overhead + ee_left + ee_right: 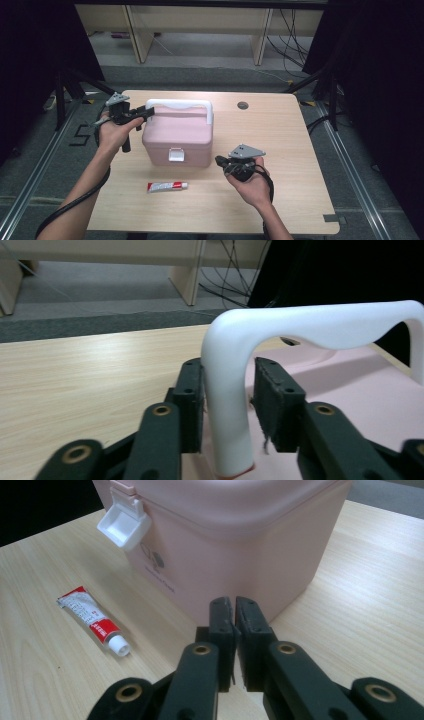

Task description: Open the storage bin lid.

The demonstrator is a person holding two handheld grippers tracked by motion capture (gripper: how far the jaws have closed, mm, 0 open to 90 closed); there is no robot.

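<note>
A pink box (177,137) with a white handle (180,104) and a white front latch (176,155) stands mid-table. My left gripper (149,112) is open at the handle's left end. In the left gripper view its jaws (228,365) straddle the handle's upright (227,405) above the pink lid (350,390); one pad touches it, the other stands a sliver off. My right gripper (218,160) is shut and empty, low by the box's front right corner. In the right gripper view its tips (234,600) point at the box wall (240,545), with the latch (122,522) hanging loose.
A small red-and-white tube (167,186) lies on the table (280,150) in front of the box, its white cap (120,645) toward my right gripper. A cable hole (243,105) sits at the far edge. Shelf legs and cables are on the floor beyond.
</note>
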